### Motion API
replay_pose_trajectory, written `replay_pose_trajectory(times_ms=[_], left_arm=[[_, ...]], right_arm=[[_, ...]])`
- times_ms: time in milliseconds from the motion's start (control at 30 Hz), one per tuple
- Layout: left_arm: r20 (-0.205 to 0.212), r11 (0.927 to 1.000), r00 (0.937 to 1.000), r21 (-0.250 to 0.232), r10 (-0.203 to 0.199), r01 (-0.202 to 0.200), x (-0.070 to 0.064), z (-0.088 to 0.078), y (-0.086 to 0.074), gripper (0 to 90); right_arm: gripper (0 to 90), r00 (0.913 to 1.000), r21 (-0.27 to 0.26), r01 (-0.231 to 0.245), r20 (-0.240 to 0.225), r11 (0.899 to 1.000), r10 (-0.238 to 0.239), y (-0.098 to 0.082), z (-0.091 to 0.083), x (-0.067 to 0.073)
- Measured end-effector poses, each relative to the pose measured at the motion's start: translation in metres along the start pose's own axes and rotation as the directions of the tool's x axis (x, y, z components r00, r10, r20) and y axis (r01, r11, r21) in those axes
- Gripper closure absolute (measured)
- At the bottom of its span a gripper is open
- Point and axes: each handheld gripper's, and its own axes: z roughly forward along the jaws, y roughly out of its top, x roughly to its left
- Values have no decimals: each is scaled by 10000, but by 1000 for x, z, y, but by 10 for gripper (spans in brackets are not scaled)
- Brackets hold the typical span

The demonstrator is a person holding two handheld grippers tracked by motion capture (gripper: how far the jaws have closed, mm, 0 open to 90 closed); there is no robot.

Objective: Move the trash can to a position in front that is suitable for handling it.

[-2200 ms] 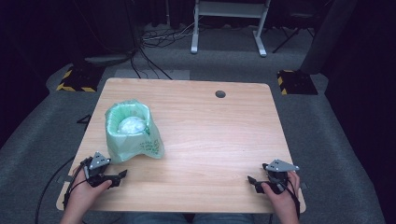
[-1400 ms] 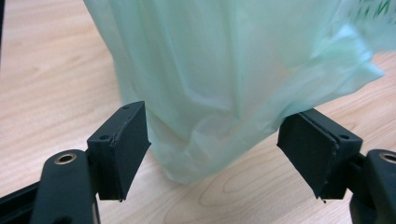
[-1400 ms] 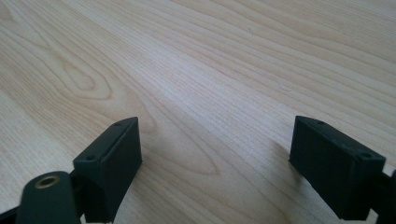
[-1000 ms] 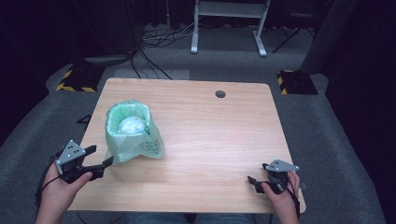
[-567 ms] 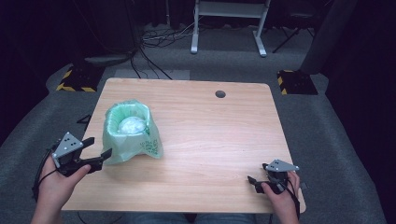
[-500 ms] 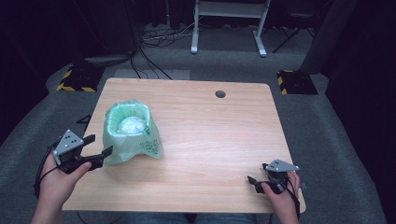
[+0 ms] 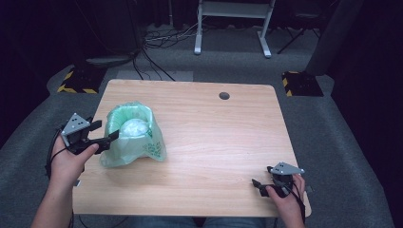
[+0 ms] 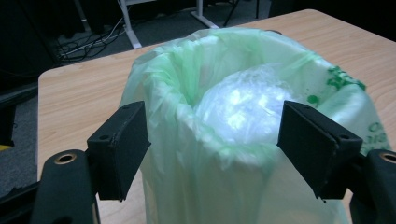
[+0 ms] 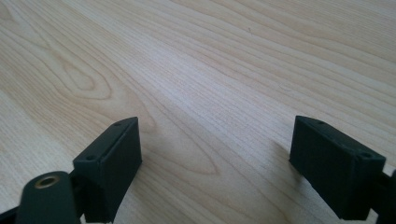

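A pale green plastic bag (image 7: 130,135) stands open-mouthed on the left part of the wooden table (image 7: 209,137), with a crumpled clear plastic wad (image 7: 133,128) inside. My left gripper (image 7: 105,131) is open at the bag's left side, close to its rim. In the left gripper view the bag (image 8: 233,140) lies between and beyond the spread jaws of that gripper (image 8: 224,149), and the clear wad (image 8: 243,105) shows inside it. My right gripper (image 7: 259,185) rests open at the table's front right corner; in its own view the right gripper (image 9: 224,163) has bare wood between the jaws.
A small dark round hole (image 7: 224,95) sits near the table's far edge. Beyond the table are floor cables, a white frame's legs (image 7: 228,23) and yellow-black striped blocks (image 7: 76,83). Bare tabletop spans the middle and right.
My left gripper has lifted from the front left of the table and moved forward and right, up to the bag's left side. The right gripper stayed put.
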Motion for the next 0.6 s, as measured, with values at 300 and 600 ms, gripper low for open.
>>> replay_pose_trajectory(times_ms=[300,600], left_arm=[[206,9997,9996,151,-171,168,5,30,1,246],[395,9991,9987,284,-314,303,-1,42,0,255]], right_arm=[[166,10000,6,-4,-4,10000,4,0,0,0],[166,10000,4,-1,0,10000,1,0,0,0]])
